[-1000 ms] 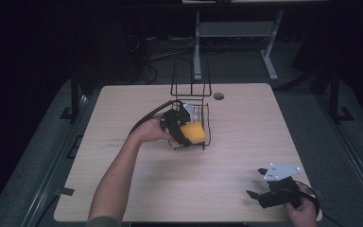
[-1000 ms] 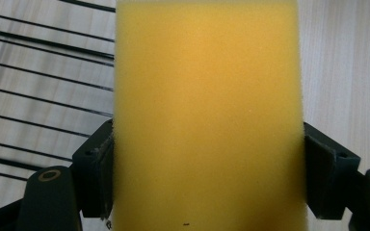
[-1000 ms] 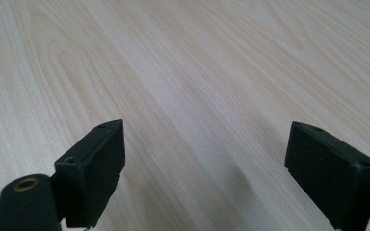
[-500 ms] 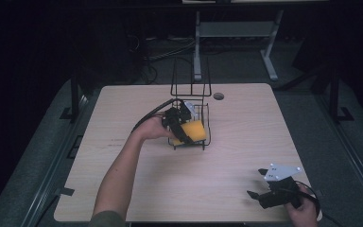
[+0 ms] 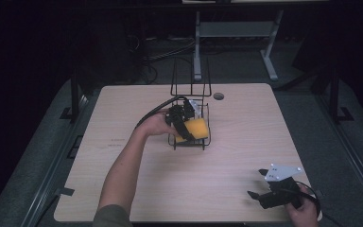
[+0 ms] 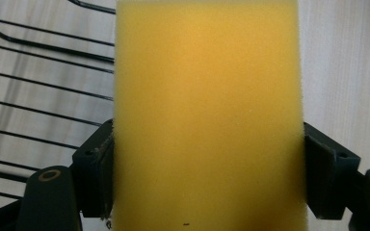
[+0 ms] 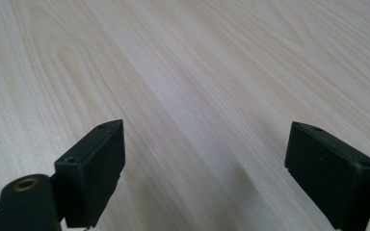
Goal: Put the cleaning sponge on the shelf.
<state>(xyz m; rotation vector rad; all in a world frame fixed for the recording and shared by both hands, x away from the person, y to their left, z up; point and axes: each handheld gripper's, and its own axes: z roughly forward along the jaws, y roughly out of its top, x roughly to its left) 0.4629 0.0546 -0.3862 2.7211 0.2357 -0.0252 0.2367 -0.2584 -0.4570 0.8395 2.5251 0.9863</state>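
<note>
I see the yellow sponge (image 6: 207, 115) squeezed between both jaws of my left gripper (image 5: 183, 124), one pad pressing each long side, so the gripper is clamped on it. In the high view the sponge (image 5: 197, 128) sits at the near end of the black wire rack (image 5: 189, 94), over its low basket part, near the middle of the table (image 5: 123, 189). The left gripper comes at it from the left, with my left hand (image 5: 157, 124) just behind. The rack's wires (image 6: 38, 86) run past the sponge's left side over the pale wood. My right gripper (image 5: 264, 187) rests at the near right corner of the table, well apart from the rack, its jaws spread wide over bare wood (image 7: 202, 72).
</note>
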